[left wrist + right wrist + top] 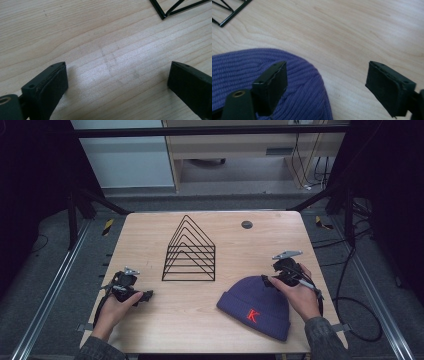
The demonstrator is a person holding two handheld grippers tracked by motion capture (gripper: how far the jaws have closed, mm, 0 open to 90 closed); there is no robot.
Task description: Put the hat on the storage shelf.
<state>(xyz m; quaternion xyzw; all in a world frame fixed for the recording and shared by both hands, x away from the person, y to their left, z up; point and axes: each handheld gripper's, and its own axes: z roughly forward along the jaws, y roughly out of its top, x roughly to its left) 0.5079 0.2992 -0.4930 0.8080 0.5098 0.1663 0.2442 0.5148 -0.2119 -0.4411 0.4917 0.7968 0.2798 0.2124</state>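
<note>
A purple knit beanie with a red K lies flat on the wooden table, front right. My right gripper hovers open at the hat's rounded top edge; in the right gripper view its left jaw hangs over the beanie and its right jaw over bare wood. My left gripper rests low at the front left, open, with bare wood between its jaws. A black wire rack of triangular dividers stands at the table's centre; a corner of the rack shows in the left gripper view.
A small dark round disc sits on the table behind the rack, to the right. Cables trail on the floor to the right of the table. A corner of the wire rack lies beyond the beanie in the right gripper view.
</note>
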